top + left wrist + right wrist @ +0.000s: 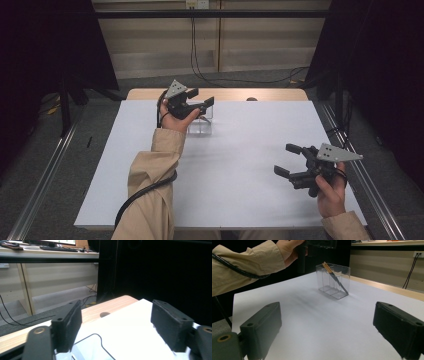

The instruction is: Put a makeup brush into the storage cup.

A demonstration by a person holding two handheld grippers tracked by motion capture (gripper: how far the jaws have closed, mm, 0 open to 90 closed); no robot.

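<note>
Your left gripper (205, 103) hangs directly over the clear box (333, 280), its jaws spread with nothing between them; in the left gripper view the two black pads stand well apart above the box's rim. Your left hand (172, 120) sits on the near-left side of the box, and the tan sleeve (155, 185) runs from it back toward you.

The clear box stands upright, split into compartments. Inside it a knife (336, 278) leans at a slant, its wooden handle up at the rim on the side toward your left hand and its dark blade running down to the box's floor. I cannot tell which compartment holds the tip.

The box rests on the white sheet (235, 165), near its far edge. Beyond the box, a strip of the wooden table (280, 94) shows.

Your right gripper (288, 160) is well away from the box, near the sheet's right edge on your side. Its jaws are spread too and hold nothing, pointing across the sheet toward the box.
</note>
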